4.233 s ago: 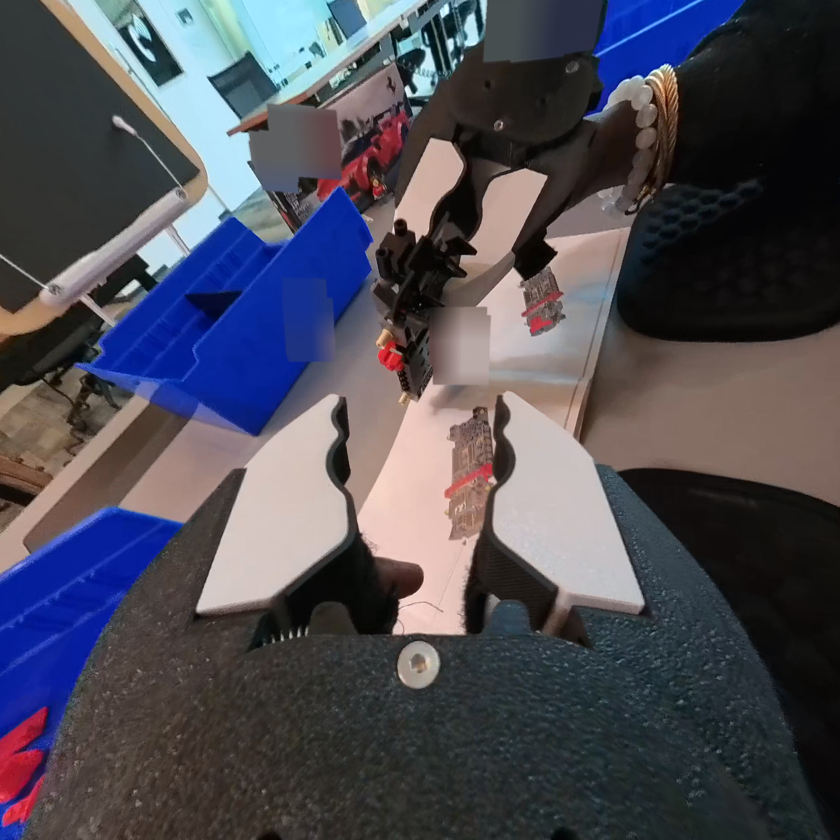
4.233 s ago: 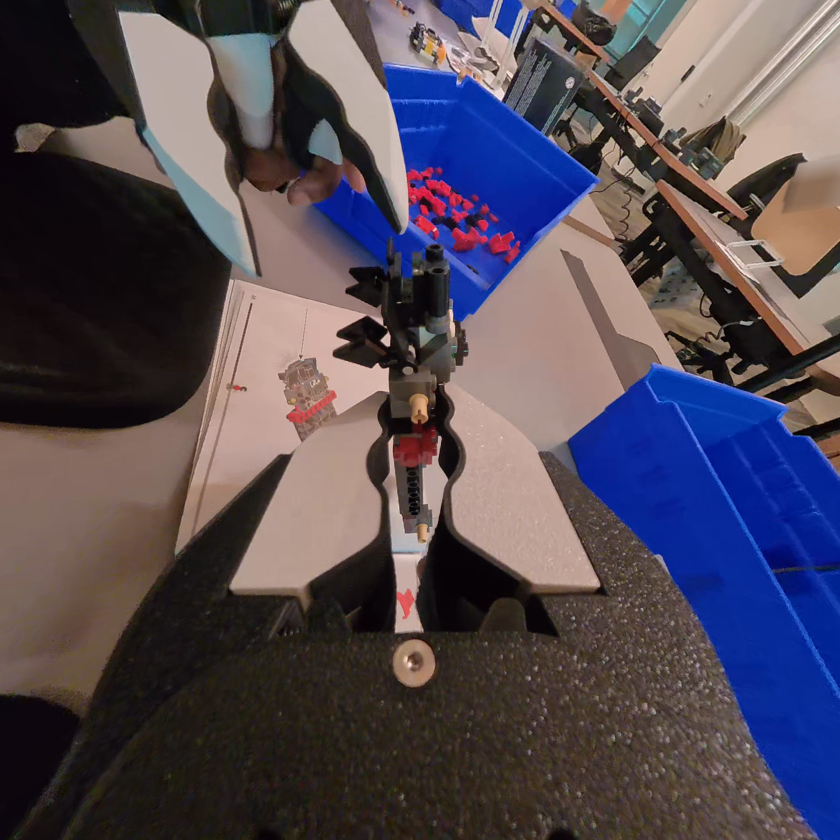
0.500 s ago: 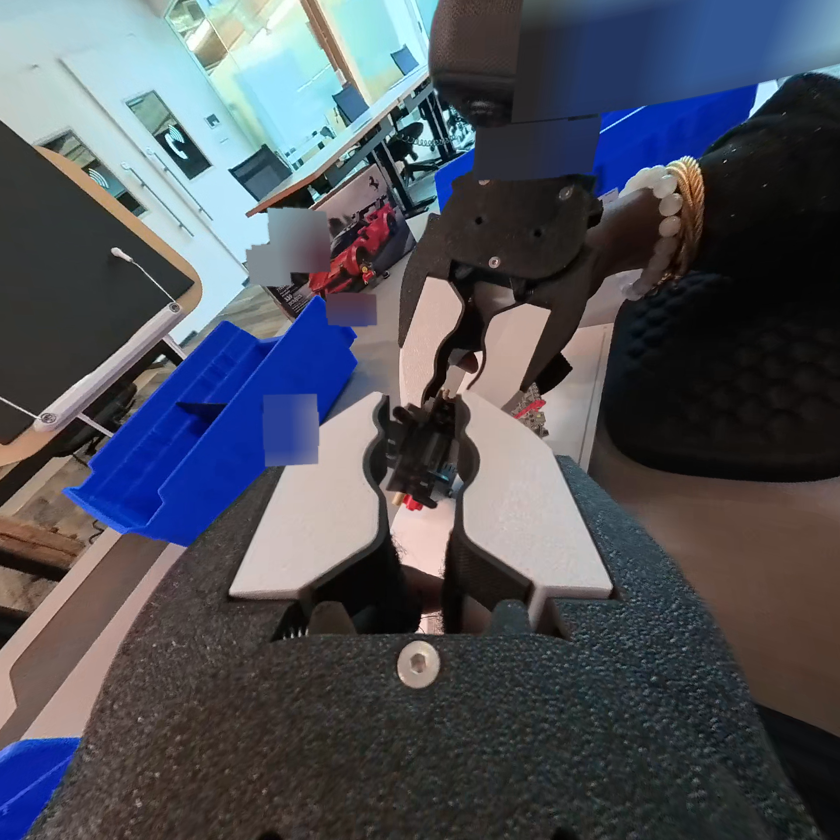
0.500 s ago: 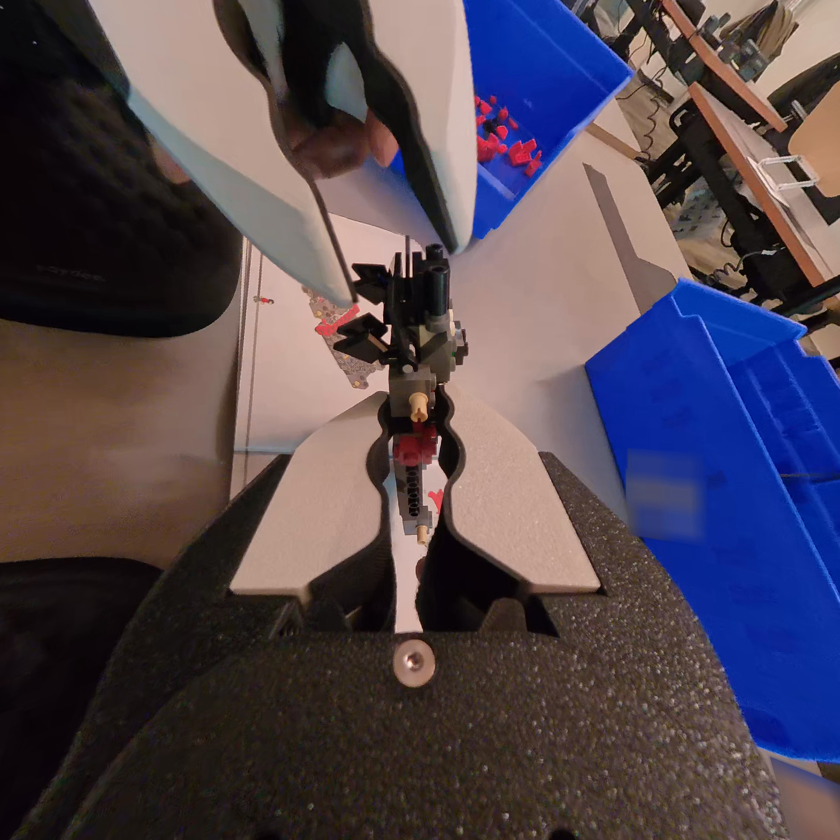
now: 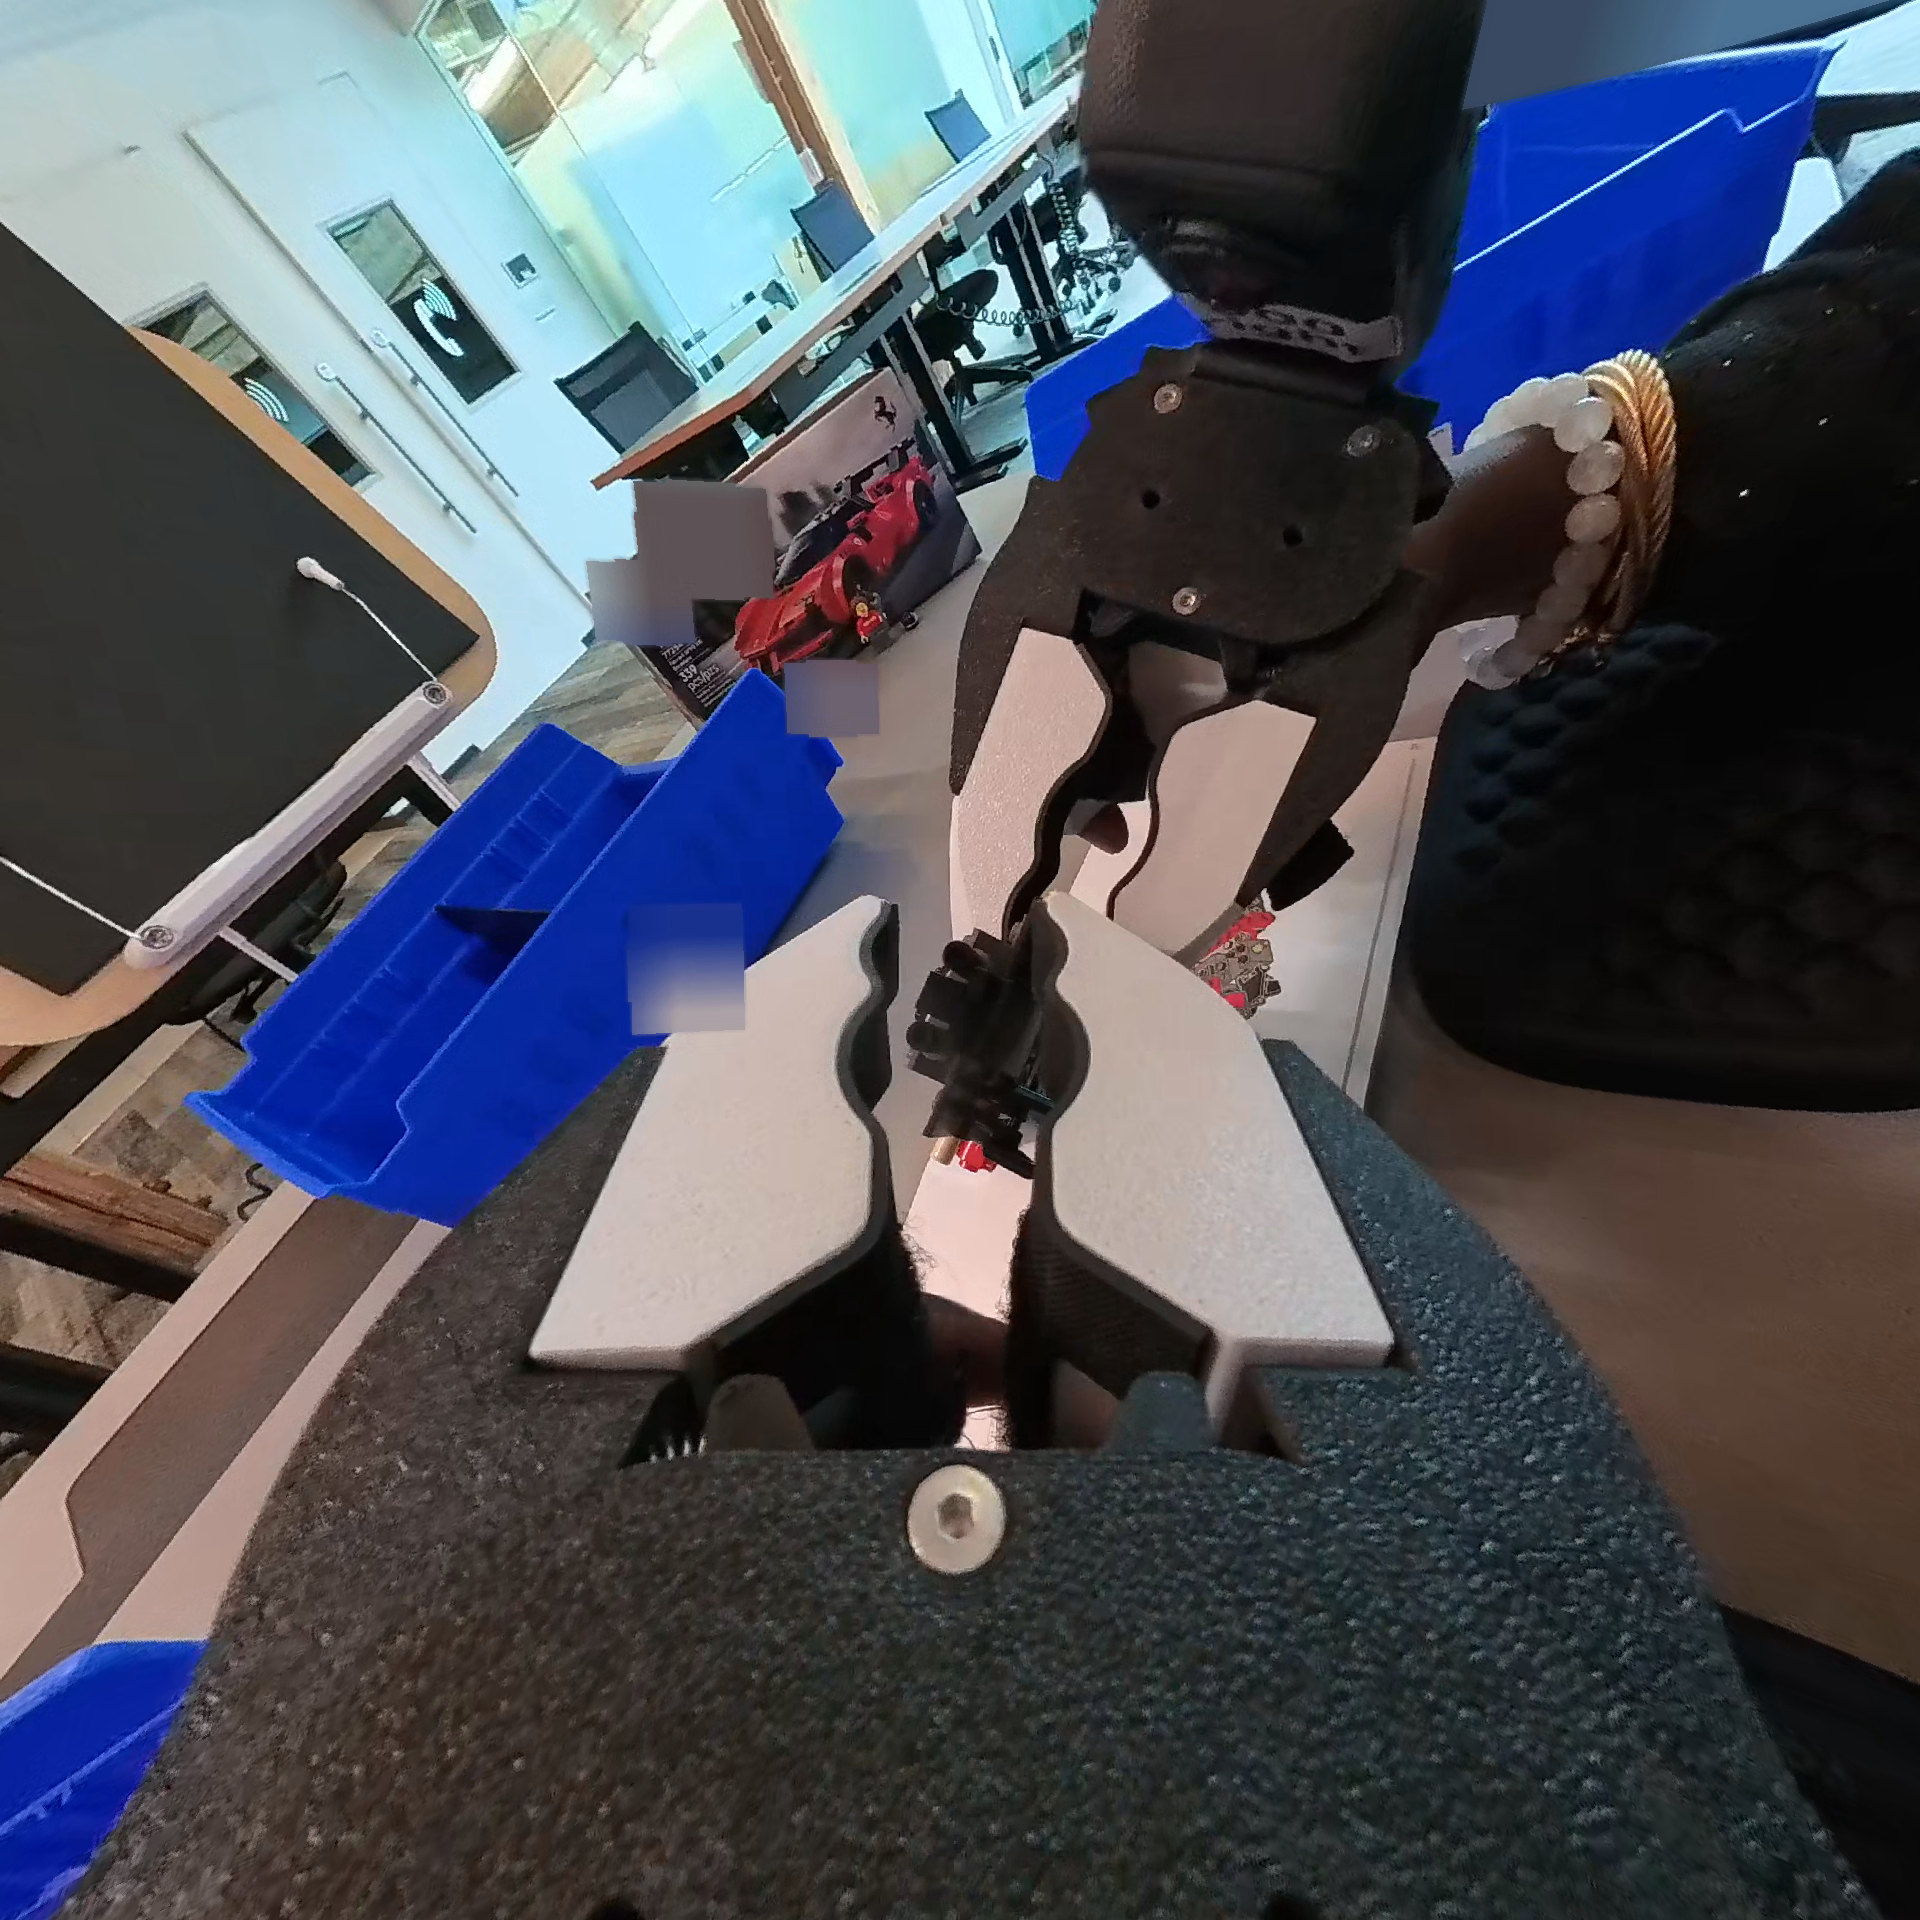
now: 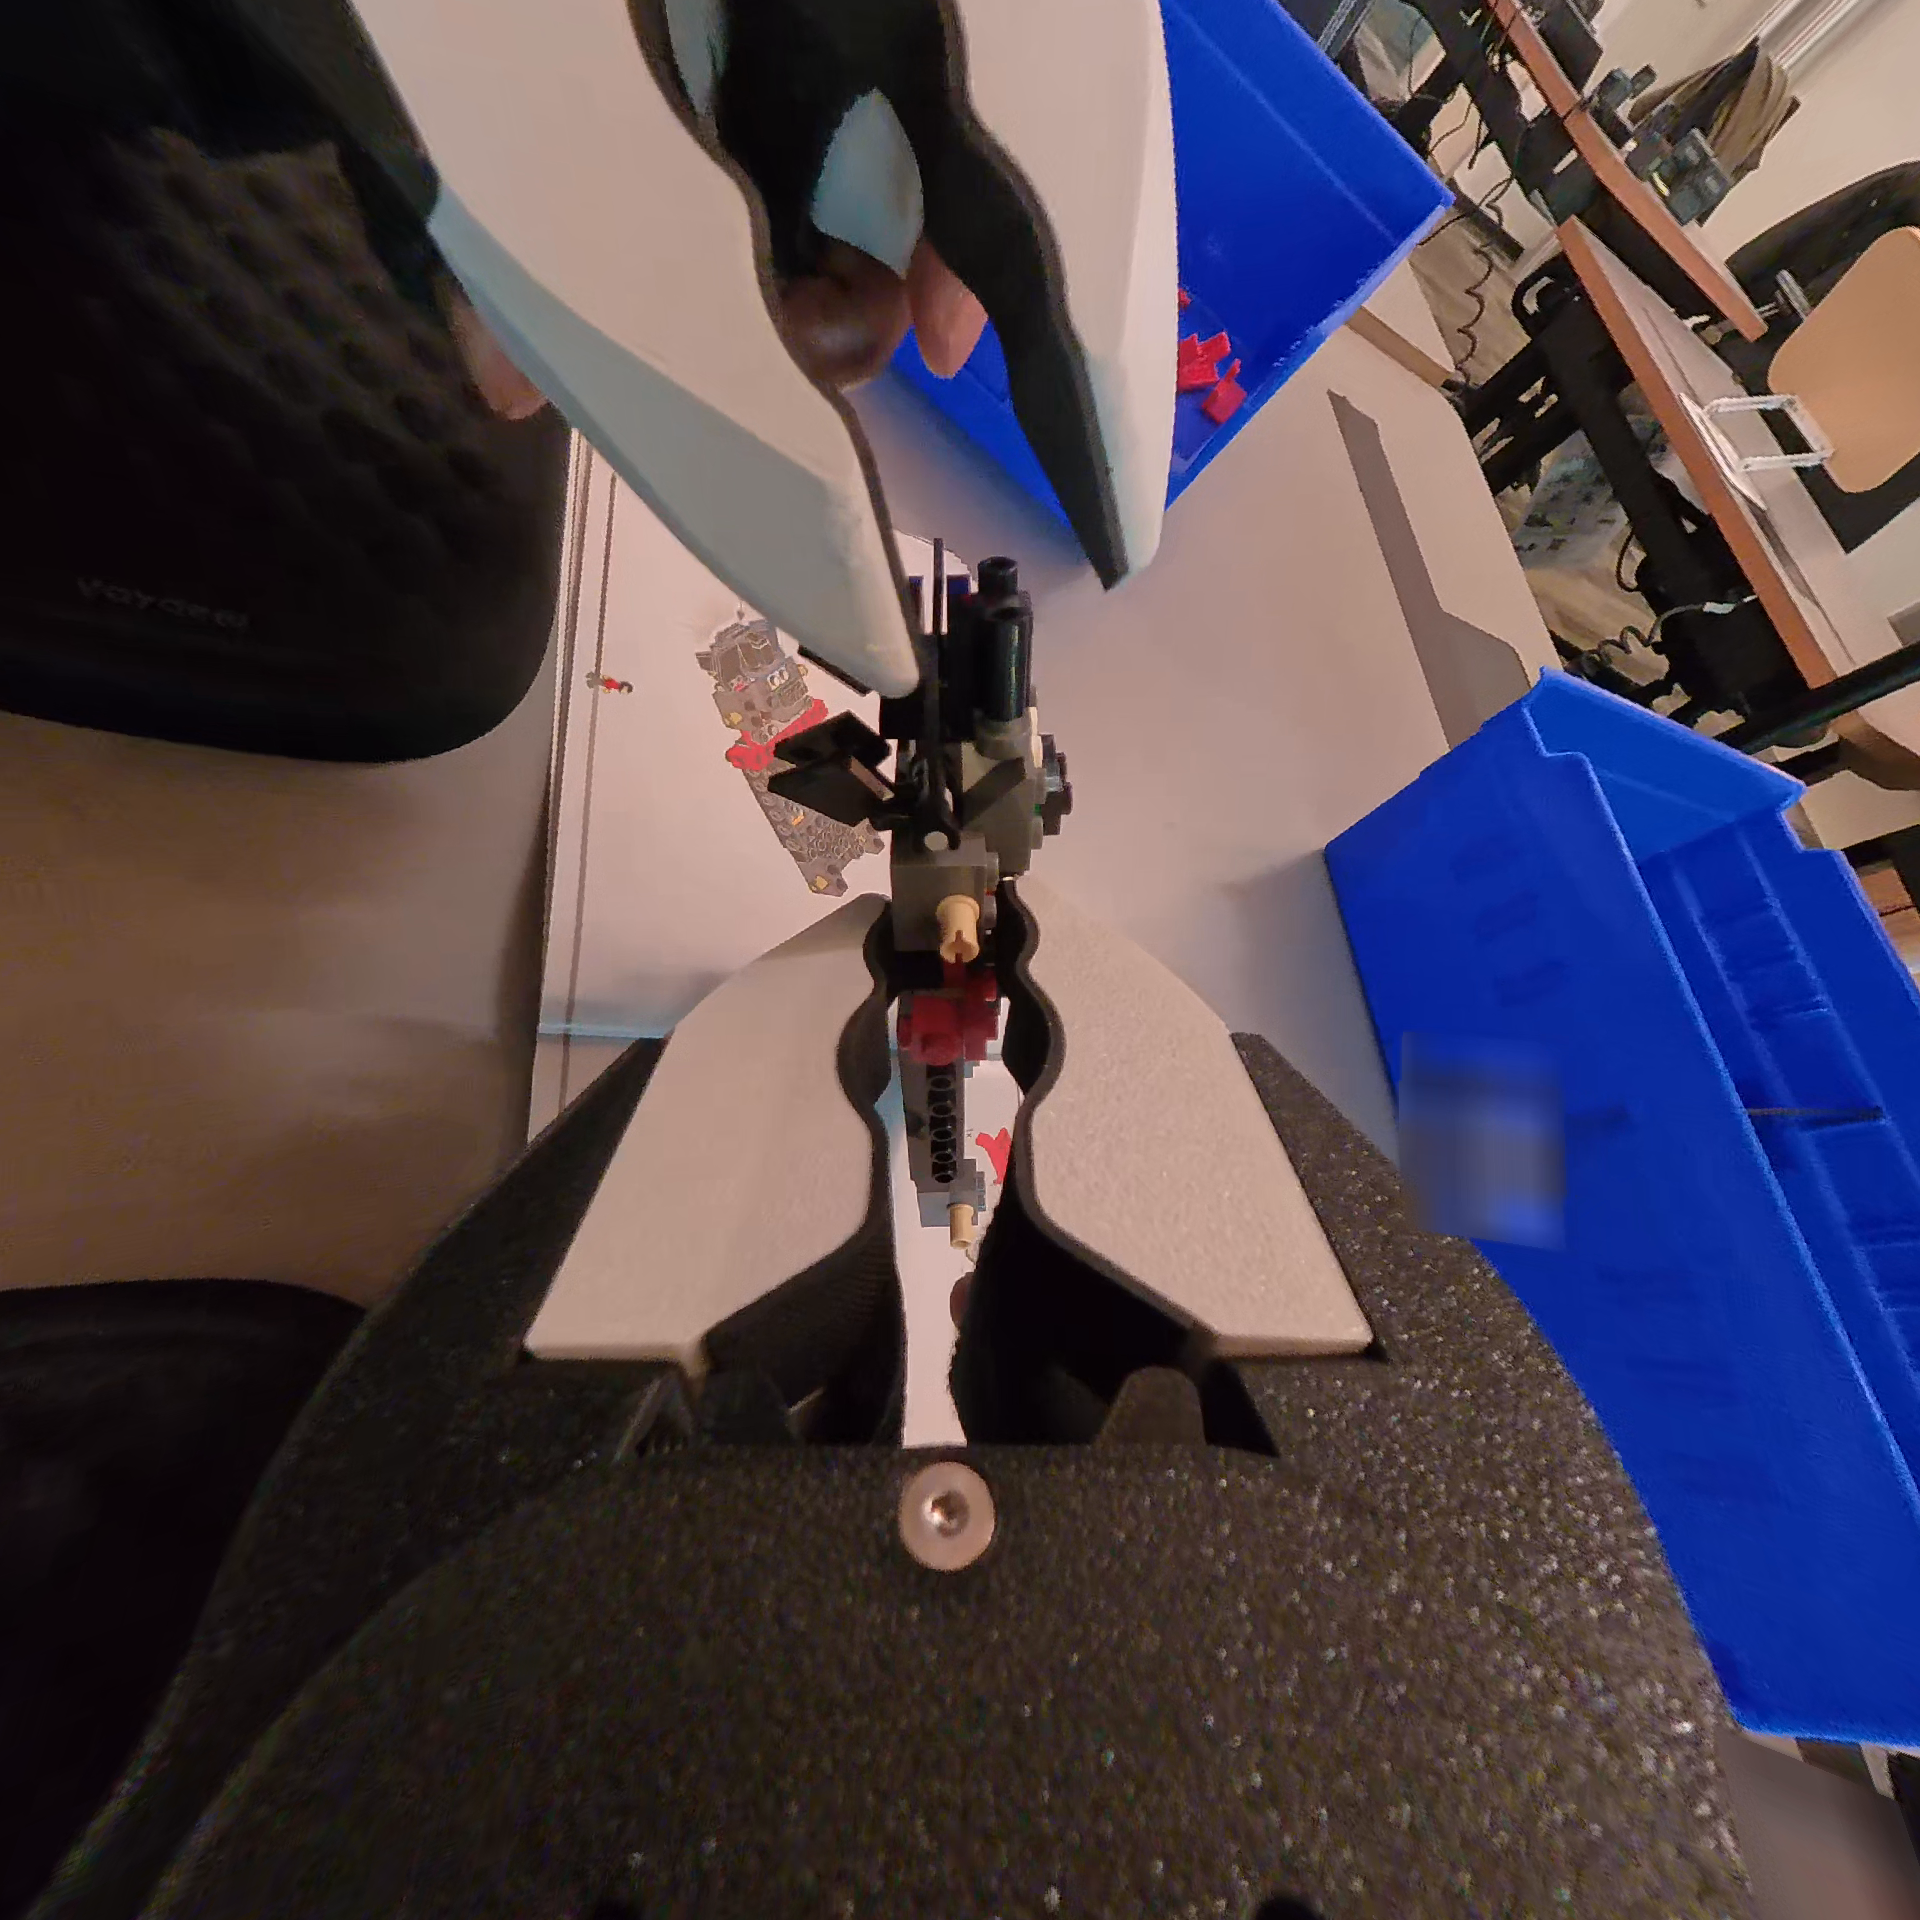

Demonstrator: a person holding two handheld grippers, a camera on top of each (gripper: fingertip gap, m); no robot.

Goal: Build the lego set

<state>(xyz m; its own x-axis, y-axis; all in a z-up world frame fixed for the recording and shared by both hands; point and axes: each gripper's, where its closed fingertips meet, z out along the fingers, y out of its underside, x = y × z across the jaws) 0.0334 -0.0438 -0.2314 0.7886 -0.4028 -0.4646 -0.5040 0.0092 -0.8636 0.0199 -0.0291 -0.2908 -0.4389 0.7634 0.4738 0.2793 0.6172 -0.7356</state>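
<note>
While clamped, lego assembly (image 6: 961, 831) aloft

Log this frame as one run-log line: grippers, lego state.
right gripper: shut on black-and-grey lego assembly | left gripper: open, straddling its top | open instruction booklet beneath

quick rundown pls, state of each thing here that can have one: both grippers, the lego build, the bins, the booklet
right gripper: shut on the lego assembly
left gripper: open, fingers either side of the assembly's top
black, grey and red lego assembly: part built, held off the table
blue plastic bin with red pieces: open
paper instruction booklet: lying open
</note>
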